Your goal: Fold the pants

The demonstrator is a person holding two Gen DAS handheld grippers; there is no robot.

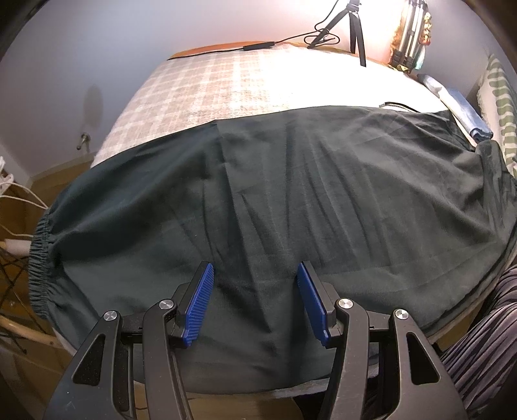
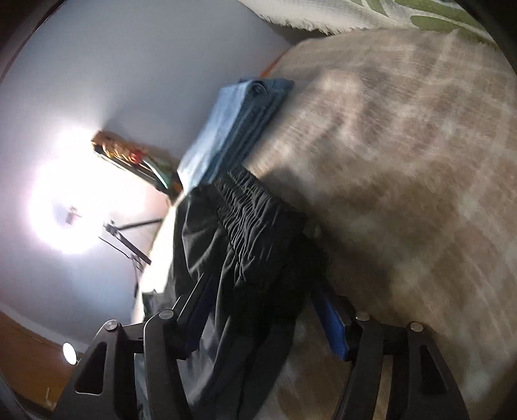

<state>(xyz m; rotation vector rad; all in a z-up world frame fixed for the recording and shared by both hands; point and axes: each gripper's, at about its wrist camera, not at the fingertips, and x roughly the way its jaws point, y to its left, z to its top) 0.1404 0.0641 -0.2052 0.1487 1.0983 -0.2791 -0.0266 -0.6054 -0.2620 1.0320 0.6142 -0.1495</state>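
- The dark green pants (image 1: 290, 194) are spread flat across the near part of the bed (image 1: 206, 84), covering it from side to side, with plenty of soft creases running through the fabric.
- One elastic gathered end (image 1: 40, 255) hangs off the bed's left edge in the left wrist view.
- In the right wrist view, the other gathered elastic band (image 2: 245, 206) is bunched up and sits right in front of the camera, with loose cloth draping down between the two fingers.
- The left tongs (image 1: 255, 271) sit wide open just above the pants near the front edge, blue pads (image 1: 200, 300) well apart, nothing pinched between them.
- The right tongs (image 2: 258, 290) are spread apart too, with bunched cloth filling the gap. That view is blurry, so I can't tell if the pads are actually pressing on the fabric.
- Folded blue jeans (image 2: 232, 129) lie on the bed just beyond the waistband, touching or nearly touching it.
- The bed has a beige checked cover.
- At the far end there's a tripod (image 1: 355, 29) with a black cable (image 1: 258, 46) trailing along the bed's edge, plus a very bright lamp glare (image 2: 64, 206).
- A green and white patterned cloth (image 1: 501, 106) is off to the right side.
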